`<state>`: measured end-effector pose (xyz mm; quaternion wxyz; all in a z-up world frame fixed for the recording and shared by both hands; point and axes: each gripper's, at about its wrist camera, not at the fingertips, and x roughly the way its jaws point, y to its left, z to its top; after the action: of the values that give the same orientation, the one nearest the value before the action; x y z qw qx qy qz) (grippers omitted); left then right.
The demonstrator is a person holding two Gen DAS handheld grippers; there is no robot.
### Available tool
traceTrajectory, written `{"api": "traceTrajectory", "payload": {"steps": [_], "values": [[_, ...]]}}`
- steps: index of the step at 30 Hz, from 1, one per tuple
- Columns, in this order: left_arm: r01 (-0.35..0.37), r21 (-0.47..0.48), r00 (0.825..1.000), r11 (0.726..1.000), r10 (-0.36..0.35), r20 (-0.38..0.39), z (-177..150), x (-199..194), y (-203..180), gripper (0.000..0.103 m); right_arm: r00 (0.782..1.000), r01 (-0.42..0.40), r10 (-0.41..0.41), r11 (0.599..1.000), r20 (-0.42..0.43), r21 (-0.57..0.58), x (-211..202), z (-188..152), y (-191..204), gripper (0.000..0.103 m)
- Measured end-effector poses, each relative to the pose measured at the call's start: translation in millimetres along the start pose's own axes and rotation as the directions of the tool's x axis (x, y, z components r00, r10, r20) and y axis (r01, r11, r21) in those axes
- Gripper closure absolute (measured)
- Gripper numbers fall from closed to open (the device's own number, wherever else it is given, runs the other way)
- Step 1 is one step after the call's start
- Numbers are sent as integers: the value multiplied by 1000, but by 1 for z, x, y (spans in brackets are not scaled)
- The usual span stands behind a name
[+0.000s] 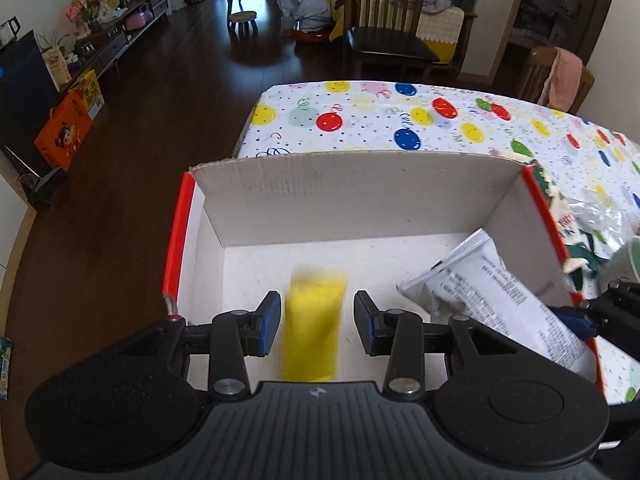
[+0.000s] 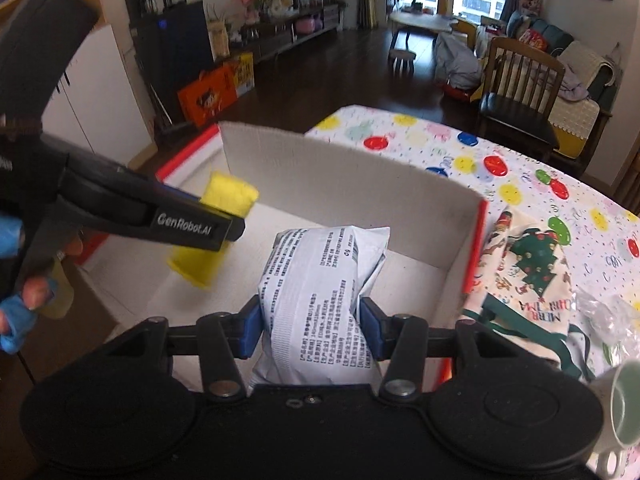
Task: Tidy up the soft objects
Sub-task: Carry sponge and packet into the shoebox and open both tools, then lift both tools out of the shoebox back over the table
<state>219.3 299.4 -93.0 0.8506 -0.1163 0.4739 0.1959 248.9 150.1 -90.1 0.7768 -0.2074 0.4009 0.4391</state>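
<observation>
A white cardboard box [image 1: 360, 184] with red outer sides stands open on the table. My left gripper [image 1: 316, 320] is shut on a yellow soft pad [image 1: 314, 312], which hangs blurred above the box floor on the left side. In the right wrist view the left gripper's finger [image 2: 192, 226] crosses the yellow pad [image 2: 224, 196]. My right gripper [image 2: 312, 332] is shut on a white printed soft packet [image 2: 320, 280], its blue pads pressing into the sides, over the box [image 2: 360, 176]. The packet [image 1: 500, 292] slants into the box's right side.
A balloon-patterned tablecloth [image 1: 400, 120] covers the table beyond the box. To the right of the box lie a Christmas-print cloth bag [image 2: 532, 280], crumpled clear plastic [image 2: 600, 312] and a pale green mug [image 2: 624, 400]. Behind the table stands a wooden chair [image 1: 384, 20]. A person's hand [image 2: 24, 292] holds the left gripper.
</observation>
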Motion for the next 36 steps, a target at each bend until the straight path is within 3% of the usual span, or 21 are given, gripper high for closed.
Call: {"api": "traceTrajectory", "payload": {"steps": [13, 18, 25, 32, 36], "values": [[-8, 23, 998, 1000, 9, -65, 8, 43, 2, 64, 988, 40, -40, 999, -151, -4, 60, 0, 1, 52], [6, 17, 997, 1000, -5, -79, 4, 50, 3, 64, 981, 51, -55, 998, -187, -24, 67, 0, 7, 46], [15, 15, 998, 1000, -14, -69, 3, 47, 2, 64, 985, 31, -27, 999, -171, 22, 60, 0, 2, 40], [41, 19, 998, 999, -41, -40, 4, 33, -1, 63, 996, 16, -12, 999, -91, 51, 31, -1, -2, 40], [59, 23, 998, 998, -59, -15, 3, 21, -5, 54, 998, 20, -15, 997, -66, 76, 16, -3, -7, 38]]}}
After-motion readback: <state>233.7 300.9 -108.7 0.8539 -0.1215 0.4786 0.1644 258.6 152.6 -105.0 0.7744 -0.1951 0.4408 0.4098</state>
